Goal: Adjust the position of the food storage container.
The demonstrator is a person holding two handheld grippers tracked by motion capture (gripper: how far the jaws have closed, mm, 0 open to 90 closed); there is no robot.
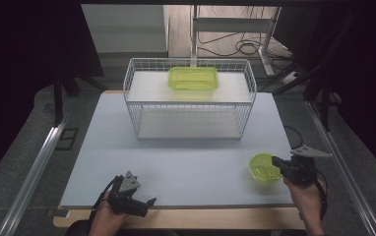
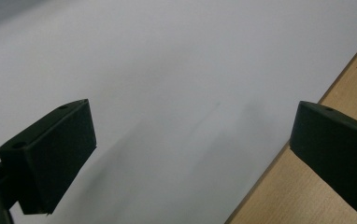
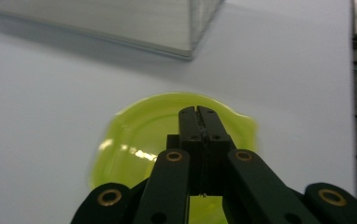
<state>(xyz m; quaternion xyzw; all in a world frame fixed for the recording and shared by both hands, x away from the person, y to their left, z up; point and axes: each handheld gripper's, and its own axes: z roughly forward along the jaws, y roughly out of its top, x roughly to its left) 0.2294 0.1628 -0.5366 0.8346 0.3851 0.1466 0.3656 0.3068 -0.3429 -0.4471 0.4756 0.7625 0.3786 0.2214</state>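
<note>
Fingers of right gripper pinch the green bowl rim.

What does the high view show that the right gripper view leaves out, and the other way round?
High view alone: the left gripper at the table's near edge, fingers apart, and the green rectangular container on the wire basket's upper shelf. Right gripper view alone: a close look at the right gripper, whose fingers are pressed together on the near rim of the round green bowl. Both views share the bowl, the right gripper, the white table and at least part of the wire basket.
</note>
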